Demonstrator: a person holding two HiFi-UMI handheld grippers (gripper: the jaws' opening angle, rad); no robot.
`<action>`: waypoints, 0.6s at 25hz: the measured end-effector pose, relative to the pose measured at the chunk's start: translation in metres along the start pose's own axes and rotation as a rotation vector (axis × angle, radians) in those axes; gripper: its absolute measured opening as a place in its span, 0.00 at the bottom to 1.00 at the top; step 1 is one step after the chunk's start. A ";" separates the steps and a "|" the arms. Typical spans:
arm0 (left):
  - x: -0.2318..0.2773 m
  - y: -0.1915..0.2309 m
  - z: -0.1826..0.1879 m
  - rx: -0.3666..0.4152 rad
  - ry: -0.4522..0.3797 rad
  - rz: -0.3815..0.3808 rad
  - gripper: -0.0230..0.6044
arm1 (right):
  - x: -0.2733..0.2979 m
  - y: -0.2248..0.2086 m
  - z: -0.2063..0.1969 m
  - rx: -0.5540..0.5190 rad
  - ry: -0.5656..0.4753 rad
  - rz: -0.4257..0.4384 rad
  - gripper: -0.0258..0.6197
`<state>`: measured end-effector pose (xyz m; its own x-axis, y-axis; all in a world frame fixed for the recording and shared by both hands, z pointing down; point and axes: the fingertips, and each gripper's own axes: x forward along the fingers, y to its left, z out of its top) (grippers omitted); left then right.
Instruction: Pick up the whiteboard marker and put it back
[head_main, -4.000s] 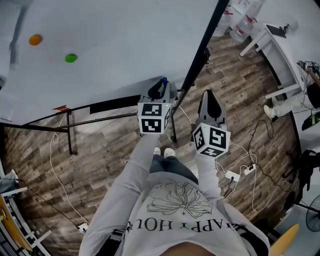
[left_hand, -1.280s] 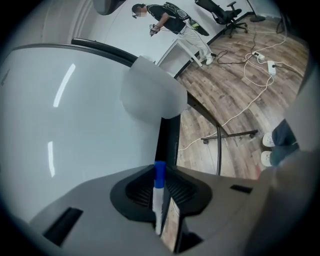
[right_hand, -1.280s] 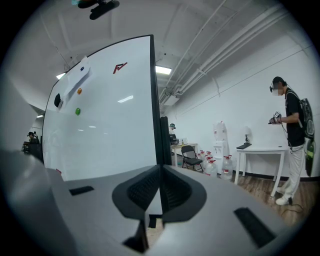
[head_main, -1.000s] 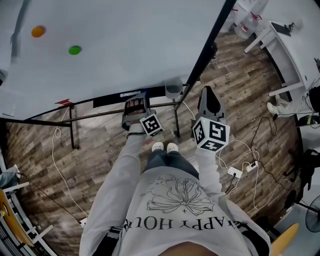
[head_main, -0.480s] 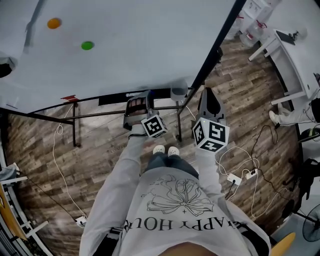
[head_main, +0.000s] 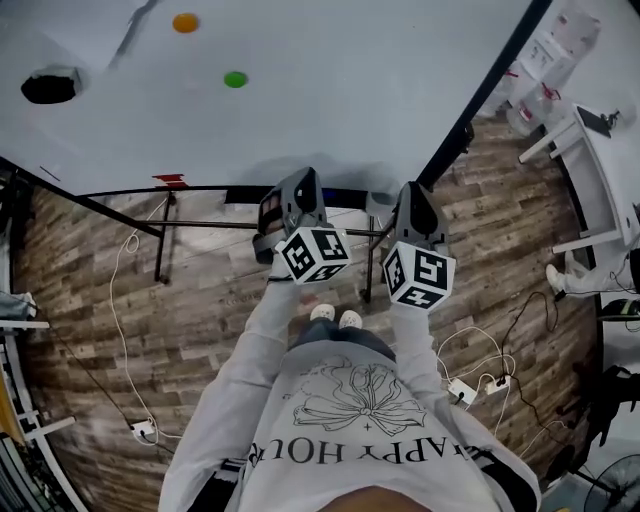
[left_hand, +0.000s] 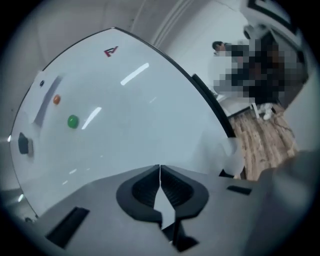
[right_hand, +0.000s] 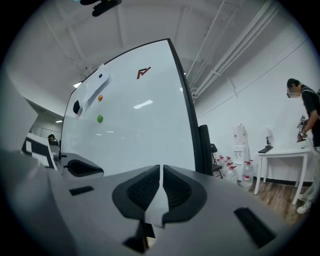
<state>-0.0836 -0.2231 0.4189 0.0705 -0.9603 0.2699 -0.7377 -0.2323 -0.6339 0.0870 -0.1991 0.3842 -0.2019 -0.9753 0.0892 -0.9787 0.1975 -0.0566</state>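
The whiteboard fills the top of the head view. Along its lower edge runs a dark tray ledge, and a thin blue marker seems to lie on it beside a small grey cup. My left gripper hangs in front of the ledge, above the marker, shut with nothing between its fingers. In the left gripper view the left gripper points at the bare board. My right gripper is close on the right, also shut and empty, and the right gripper faces the board.
On the board are a green magnet, an orange magnet and a black eraser. Stand legs and cables cross the wood floor. At the right are a white table, water jugs and a person.
My left gripper has risen from the tray ledge, rolled, and its jaws have shut with nothing in them. The right gripper has drifted a little nearer the board.
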 end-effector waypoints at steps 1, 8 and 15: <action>-0.004 0.008 0.003 -0.055 -0.012 0.006 0.05 | 0.002 0.006 0.001 -0.002 -0.002 0.012 0.07; -0.034 0.048 0.013 -0.419 -0.091 0.024 0.05 | 0.005 0.034 0.011 -0.019 -0.019 0.075 0.07; -0.053 0.062 0.014 -0.539 -0.121 0.036 0.04 | 0.003 0.050 0.018 -0.031 -0.035 0.111 0.07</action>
<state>-0.1240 -0.1884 0.3550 0.0916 -0.9845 0.1495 -0.9781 -0.1171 -0.1723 0.0379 -0.1939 0.3639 -0.3079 -0.9501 0.0497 -0.9513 0.3066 -0.0334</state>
